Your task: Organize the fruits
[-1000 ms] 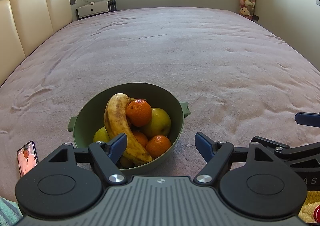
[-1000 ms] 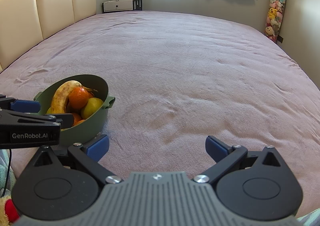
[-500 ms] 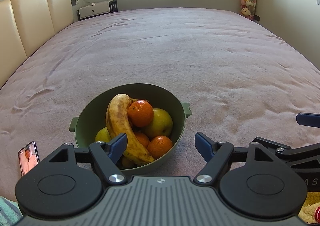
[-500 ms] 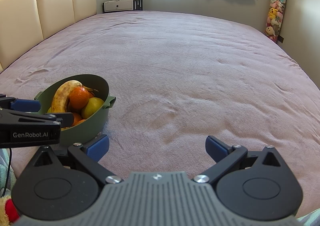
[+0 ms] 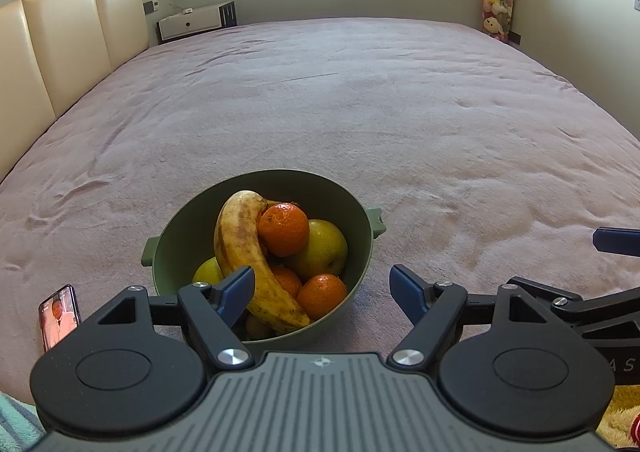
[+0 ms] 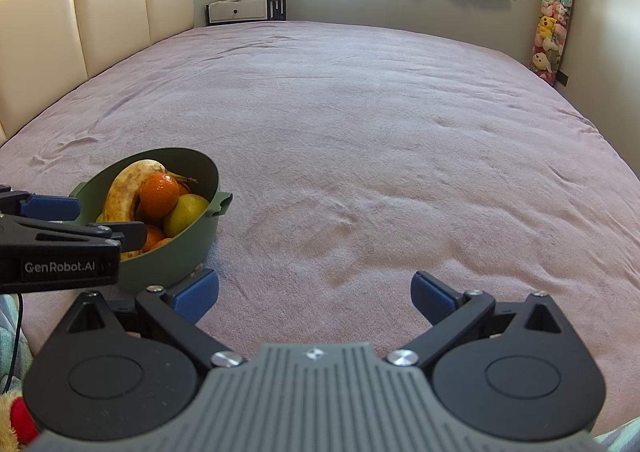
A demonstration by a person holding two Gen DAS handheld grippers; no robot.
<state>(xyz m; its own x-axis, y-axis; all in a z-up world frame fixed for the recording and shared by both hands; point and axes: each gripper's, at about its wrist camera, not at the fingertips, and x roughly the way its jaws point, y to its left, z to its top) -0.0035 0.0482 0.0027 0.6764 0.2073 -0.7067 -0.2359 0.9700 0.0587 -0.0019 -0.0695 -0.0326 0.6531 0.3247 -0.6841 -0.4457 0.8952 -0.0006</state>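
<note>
Left wrist view — we hold both claws wide: left gripper [image 5: 322,290] at the green bowl [image 5: 362,272] near rim, right gripper [image 6: 314,292] over bare bedspread [image 6: 360,124].

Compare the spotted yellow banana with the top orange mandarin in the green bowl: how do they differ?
The long curved spotted yellow banana has brown freckles; the round orange mandarin is evenly bright. The banana spans the green bowl from back to front; the mandarin sits at the top of the pile. Both touch each other, ungrasped.
</note>
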